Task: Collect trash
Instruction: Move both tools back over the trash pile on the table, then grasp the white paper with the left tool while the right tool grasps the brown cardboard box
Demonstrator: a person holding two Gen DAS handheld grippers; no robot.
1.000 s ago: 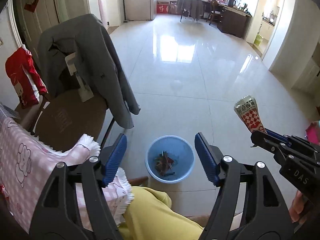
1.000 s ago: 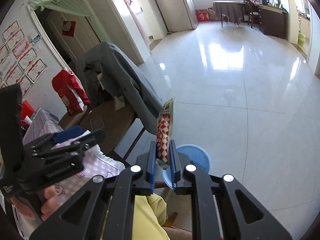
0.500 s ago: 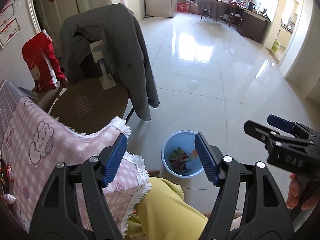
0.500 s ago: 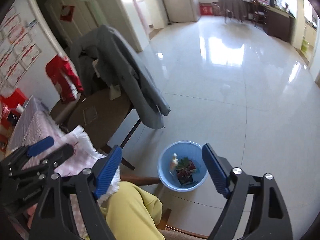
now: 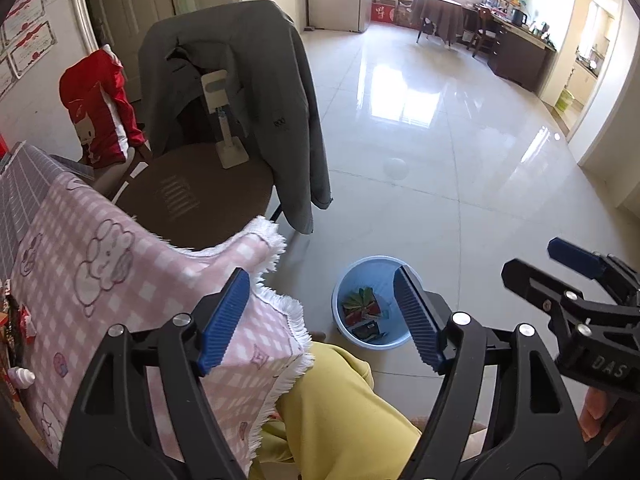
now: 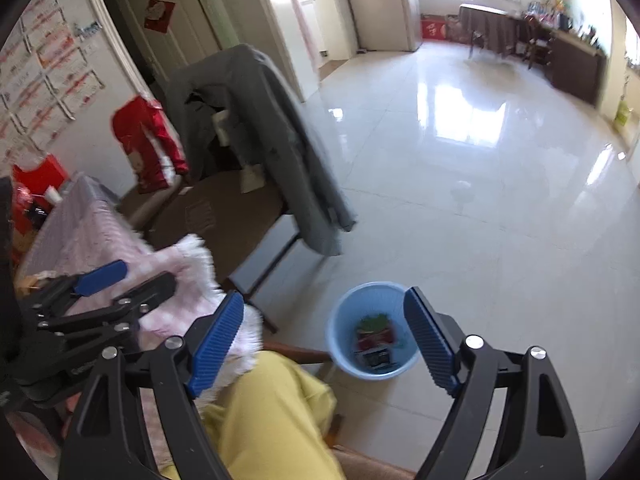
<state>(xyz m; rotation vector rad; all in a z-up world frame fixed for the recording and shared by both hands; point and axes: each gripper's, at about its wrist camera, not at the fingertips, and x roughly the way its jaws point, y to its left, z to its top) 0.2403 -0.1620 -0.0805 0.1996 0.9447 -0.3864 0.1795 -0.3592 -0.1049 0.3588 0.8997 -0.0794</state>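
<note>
Next piece of trash to be sought on the pink checked tablecloth (image 5: 120,280), approached low and square, closing only once a wrapper sits between the pads. Both empty: left gripper (image 5: 320,316) spread wide over the cloth's fringed corner, right gripper (image 6: 324,340) likewise agape. Blue bin (image 6: 372,332) on the floor just beyond, below both, wrappers (image 6: 374,338) inside.

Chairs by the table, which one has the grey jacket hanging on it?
The round brown-seated chair nearest the blue bin; the grey jacket drapes its back. The chair behind carries a red garment instead.
</note>
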